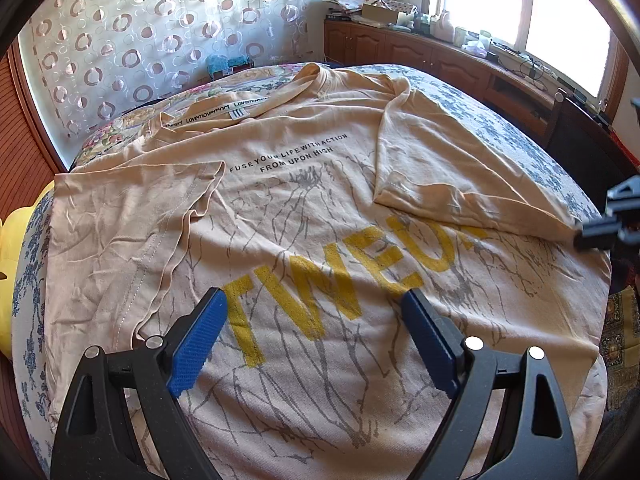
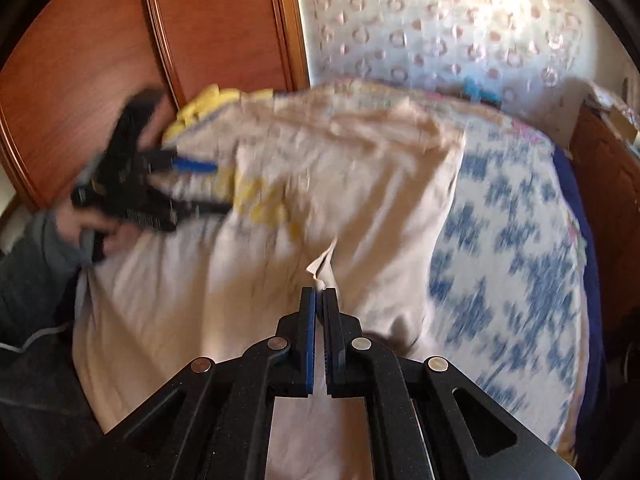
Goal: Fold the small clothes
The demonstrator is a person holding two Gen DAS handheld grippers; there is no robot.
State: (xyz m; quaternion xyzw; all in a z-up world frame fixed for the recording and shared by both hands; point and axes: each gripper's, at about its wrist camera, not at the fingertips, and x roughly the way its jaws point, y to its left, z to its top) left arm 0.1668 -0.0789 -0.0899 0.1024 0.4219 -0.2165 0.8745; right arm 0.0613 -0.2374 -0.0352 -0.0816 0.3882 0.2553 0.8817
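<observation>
Limp, light beige T-shirt [image 1: 320, 240] spread print-up on the bed [image 1: 500, 128], best taken at hems or sleeve edges; left gripper [image 1: 314, 308] fingers wide above it, right gripper [image 2: 319, 294] fingers pinching its side fold.

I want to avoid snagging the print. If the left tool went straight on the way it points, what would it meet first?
Probably the T-shirt itself: the open left tool points at its yellow lettering, with nothing between. Depth is unclear.

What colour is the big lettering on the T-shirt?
Mustard yellow, on the peach-beige T-shirt; the big lettering shows best in the left wrist view.
</observation>
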